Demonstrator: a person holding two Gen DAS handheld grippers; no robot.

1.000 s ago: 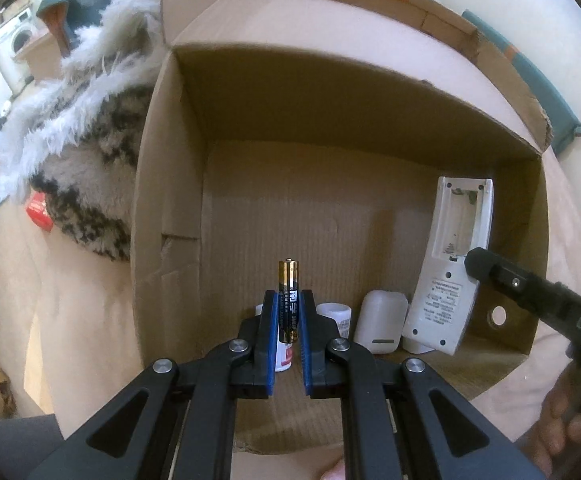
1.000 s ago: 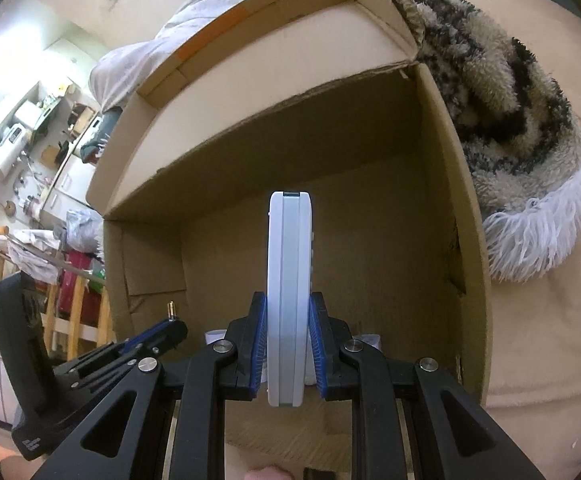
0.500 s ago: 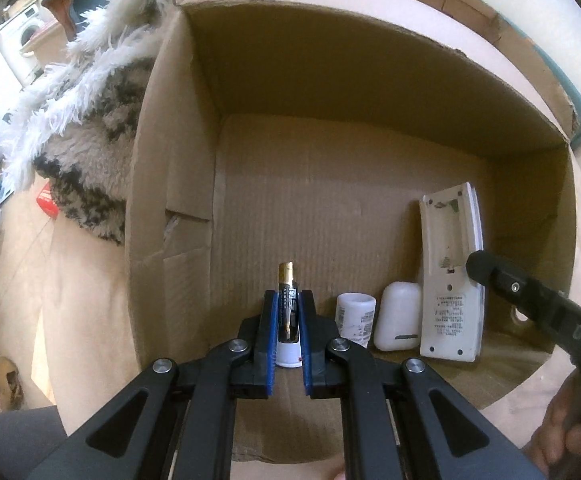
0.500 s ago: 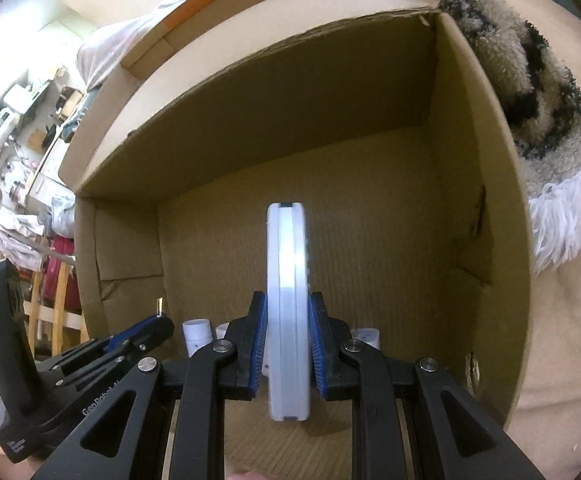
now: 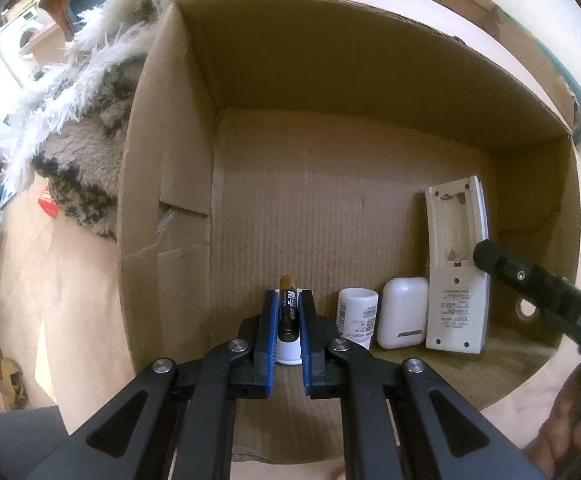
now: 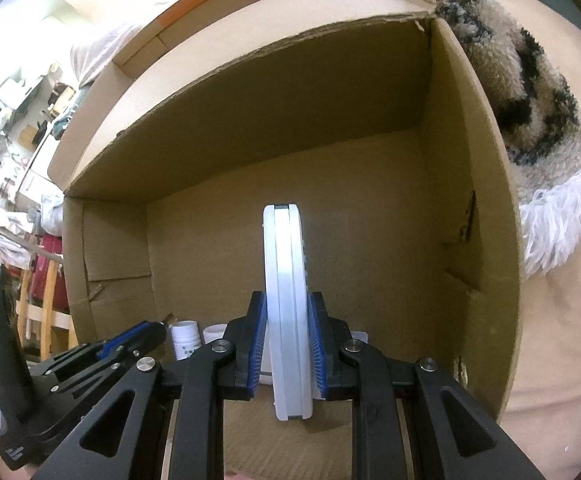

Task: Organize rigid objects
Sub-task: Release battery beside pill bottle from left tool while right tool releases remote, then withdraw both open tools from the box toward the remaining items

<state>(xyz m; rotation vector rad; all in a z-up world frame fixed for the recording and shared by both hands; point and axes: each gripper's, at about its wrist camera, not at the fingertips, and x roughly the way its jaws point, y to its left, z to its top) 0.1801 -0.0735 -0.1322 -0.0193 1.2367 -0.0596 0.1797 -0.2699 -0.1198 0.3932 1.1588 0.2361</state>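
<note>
Both tools have gone deeper into the cardboard box (image 5: 162, 208), whose floor and walls now fill each view. The left tool (image 5: 288, 312) has carried its battery (image 5: 286, 308) down from above the near row to just over the small white bottle (image 5: 288, 354) behind it. The right tool (image 6: 286, 340) has lowered the white remote (image 6: 286, 300) until its end sits beside the white case (image 5: 404, 312), near the 2nd bottle (image 5: 356, 316).

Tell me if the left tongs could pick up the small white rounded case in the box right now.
Probably not: the left tongs are shut on a black-and-gold battery. The small white rounded case itself stands unobstructed inside the cardboard box.
</note>
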